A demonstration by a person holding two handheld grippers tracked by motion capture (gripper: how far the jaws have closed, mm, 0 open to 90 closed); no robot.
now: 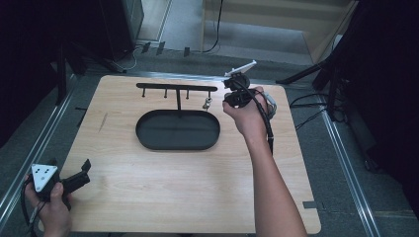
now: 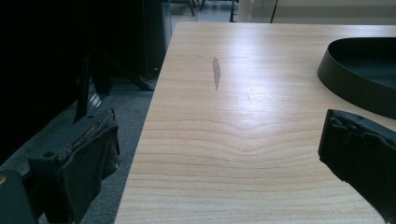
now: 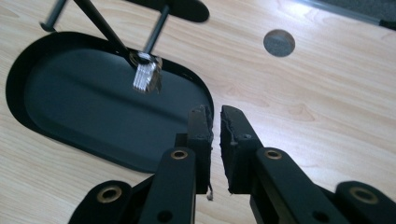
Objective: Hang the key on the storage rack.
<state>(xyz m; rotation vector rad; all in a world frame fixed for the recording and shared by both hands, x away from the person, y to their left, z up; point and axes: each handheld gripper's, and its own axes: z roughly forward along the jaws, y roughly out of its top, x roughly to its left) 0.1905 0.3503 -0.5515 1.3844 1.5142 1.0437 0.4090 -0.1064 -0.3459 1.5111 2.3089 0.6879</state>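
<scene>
Your black oval metal tray (image 1: 178, 130) lies mid-table (image 1: 163, 197); the black peg rack (image 1: 176, 88) stands behind it, a small silver key (image 1: 208, 103) hanging at its right end.

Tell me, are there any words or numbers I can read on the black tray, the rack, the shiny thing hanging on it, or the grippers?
None: no words, numbers or signs can be read on the black tray, rack, hanging metal piece, table, left gripper or right gripper.
</scene>
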